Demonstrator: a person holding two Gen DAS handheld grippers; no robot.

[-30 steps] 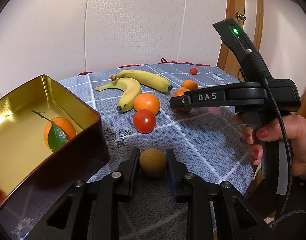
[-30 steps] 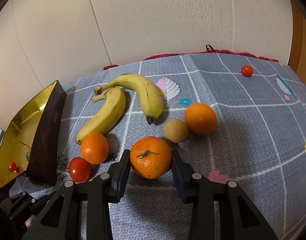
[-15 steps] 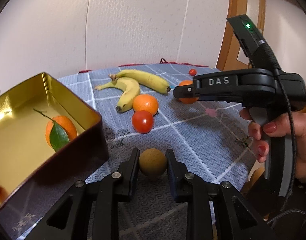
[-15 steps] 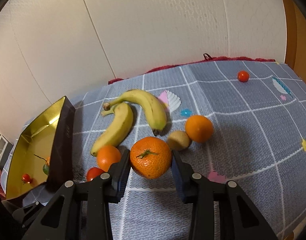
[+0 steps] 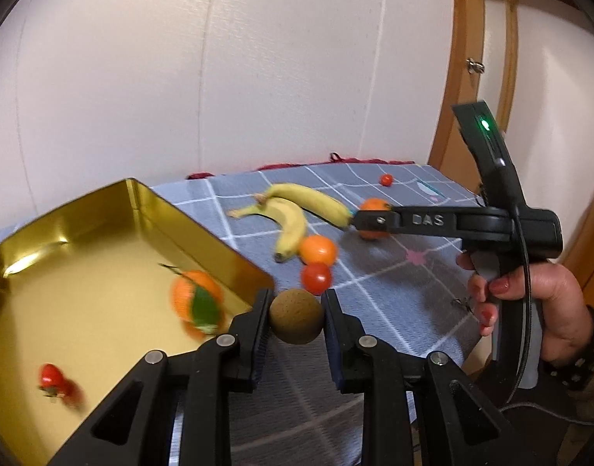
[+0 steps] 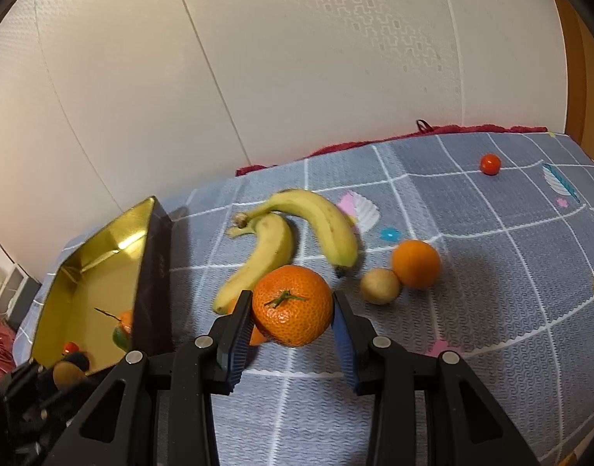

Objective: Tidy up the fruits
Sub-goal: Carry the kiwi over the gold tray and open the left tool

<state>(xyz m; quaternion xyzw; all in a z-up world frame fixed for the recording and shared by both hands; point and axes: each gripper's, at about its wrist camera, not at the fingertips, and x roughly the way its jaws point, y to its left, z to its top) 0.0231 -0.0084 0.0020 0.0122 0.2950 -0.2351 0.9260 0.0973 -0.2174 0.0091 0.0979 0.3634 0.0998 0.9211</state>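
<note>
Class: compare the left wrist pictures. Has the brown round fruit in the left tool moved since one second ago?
Yes. The brown fruit, clamped in the left tool, has risen off the tablecloth toward the gold tin's rim.

I see a brown kiwi clamped in my left tool, a mandarin in my right tool; two bananas lie far on the desk, gold tin left.

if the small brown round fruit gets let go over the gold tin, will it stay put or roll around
The small brown round fruit, pinched in the left tool, looks near-spherical, so it would probably roll. The gold metal tin has a smooth, bare-looking floor, so little would slow it, though the raised walls should contain it. It looks firm, with no visible denting at the pads, so a short drop seems tolerable.
</note>
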